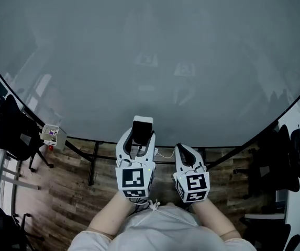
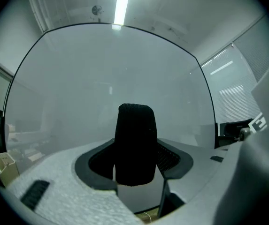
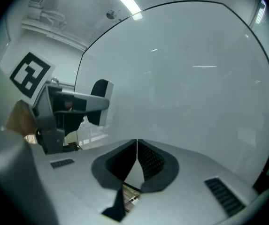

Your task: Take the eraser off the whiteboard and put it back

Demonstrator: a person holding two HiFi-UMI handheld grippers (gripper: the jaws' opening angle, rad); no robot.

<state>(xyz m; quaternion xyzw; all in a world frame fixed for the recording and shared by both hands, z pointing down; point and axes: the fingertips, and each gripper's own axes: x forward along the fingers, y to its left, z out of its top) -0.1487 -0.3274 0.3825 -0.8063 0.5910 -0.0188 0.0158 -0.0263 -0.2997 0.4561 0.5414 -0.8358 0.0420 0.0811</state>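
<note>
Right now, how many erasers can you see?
1. The eraser is gripped in the left claw, held in front of the whiteboard. None shows on it; the small box at left might hide more.

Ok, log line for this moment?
left hand-held gripper: shut on eraser | right hand-held gripper: shut, empty | eraser at whiteboard: contact unclear

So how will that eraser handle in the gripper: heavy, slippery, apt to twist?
Probably light: the left gripper holds the eraser by its lower part alone. Its black face looks felt-like, so likely soft and grippy, not slippery. Most of it stands clear of the gripper, so it may pivot if pressed unevenly on the whiteboard.
</note>
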